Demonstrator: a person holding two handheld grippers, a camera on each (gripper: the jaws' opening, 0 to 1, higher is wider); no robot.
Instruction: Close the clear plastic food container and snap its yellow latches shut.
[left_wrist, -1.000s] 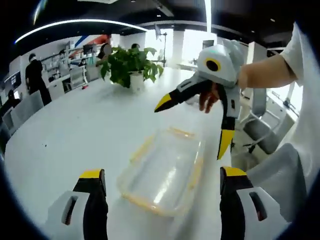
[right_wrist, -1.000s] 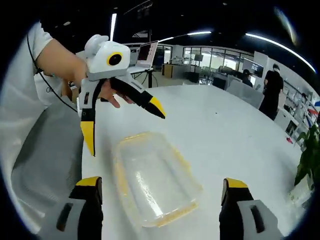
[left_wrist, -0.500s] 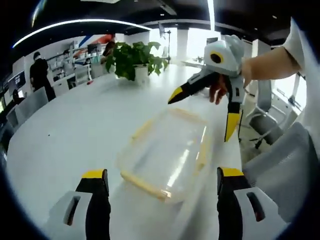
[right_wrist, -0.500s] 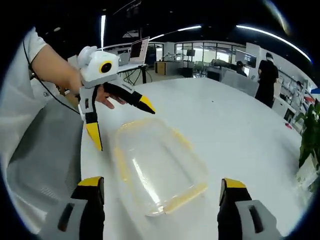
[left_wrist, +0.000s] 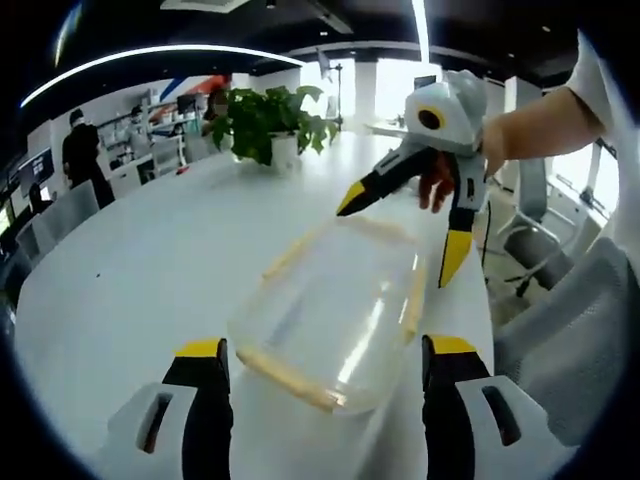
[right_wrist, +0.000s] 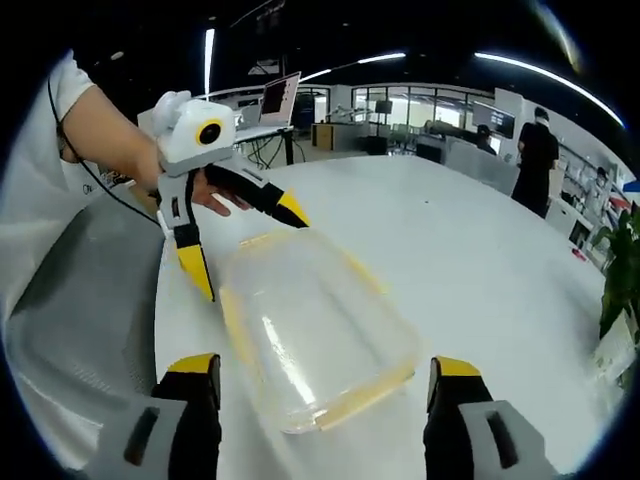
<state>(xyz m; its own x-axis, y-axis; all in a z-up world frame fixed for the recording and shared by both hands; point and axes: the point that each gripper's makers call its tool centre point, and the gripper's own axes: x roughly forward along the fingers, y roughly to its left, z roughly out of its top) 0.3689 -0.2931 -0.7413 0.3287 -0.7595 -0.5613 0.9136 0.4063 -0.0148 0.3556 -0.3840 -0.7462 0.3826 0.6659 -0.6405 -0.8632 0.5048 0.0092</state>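
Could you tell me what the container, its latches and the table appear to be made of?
The container looks like clear glossy plastic: the table shows through it and light streaks glint on it. The latches seem opaque yellow plastic, though blur hides their finish. The table looks like a smooth white surface with a slight sheen, perhaps laminate; the pictures leave that open.

Clear container with yellow latches, centre frame on white table. Left gripper at bottom, jaws apart. Right gripper upper right, jaws spread. Potted plant upper left.
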